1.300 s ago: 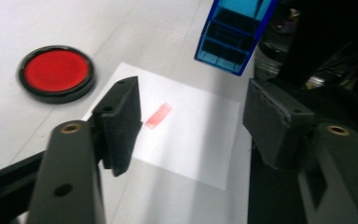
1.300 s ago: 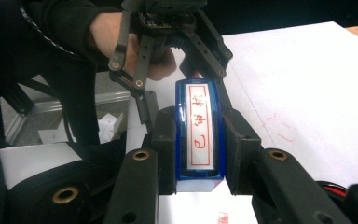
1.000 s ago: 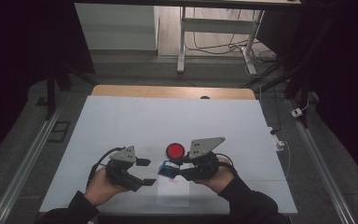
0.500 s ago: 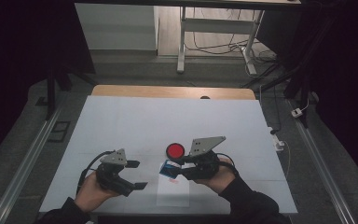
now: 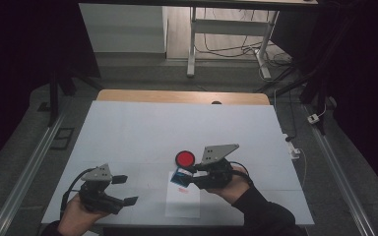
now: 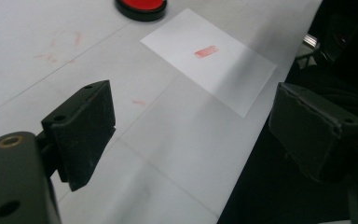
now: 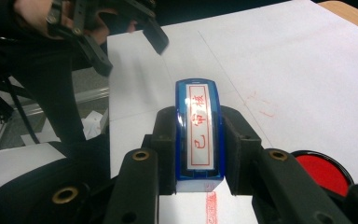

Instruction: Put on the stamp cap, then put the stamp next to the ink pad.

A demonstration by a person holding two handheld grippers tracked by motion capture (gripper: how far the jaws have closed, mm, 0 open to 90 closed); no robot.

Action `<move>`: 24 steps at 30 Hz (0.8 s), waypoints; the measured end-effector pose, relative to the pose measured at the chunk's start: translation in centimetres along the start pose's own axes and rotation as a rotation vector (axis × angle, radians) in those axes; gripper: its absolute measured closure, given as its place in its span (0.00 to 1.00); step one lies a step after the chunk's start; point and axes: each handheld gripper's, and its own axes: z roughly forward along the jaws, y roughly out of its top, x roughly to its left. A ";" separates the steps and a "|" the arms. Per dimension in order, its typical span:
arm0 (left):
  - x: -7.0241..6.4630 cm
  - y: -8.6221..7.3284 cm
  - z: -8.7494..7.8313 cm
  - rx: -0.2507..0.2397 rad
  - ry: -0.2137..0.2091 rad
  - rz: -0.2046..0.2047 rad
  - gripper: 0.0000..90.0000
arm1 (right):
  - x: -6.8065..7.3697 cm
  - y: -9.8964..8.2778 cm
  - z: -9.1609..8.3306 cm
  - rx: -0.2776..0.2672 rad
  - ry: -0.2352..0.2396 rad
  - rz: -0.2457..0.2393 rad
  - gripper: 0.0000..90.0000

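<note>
The left tool (image 5: 120, 189) hovers with jaws just opened wide and empty; the right tool (image 5: 189, 176) is clamped shut.

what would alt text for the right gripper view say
The right gripper is shut on a blue stamp with red characters on its label, held just above a white paper that bears a red stamp mark. A red ink pad sits at the lower right, and the left gripper hangs open over the paper's far edge.
</note>
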 end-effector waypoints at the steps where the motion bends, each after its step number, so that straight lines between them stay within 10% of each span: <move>1: 0.0 -0.1 -0.2 0.000 0.011 -0.002 0.15 | 0.0 0.0 0.0 0.004 -0.004 -0.001 0.77; 12: -0.1 -1.9 -2.1 0.005 0.160 -0.041 0.04 | -0.1 -0.1 -0.2 0.014 -0.021 -0.007 0.77; 24: -0.4 -2.6 -2.7 0.022 0.208 -0.040 0.01 | -0.5 -0.4 -0.6 0.026 -0.064 0.002 0.77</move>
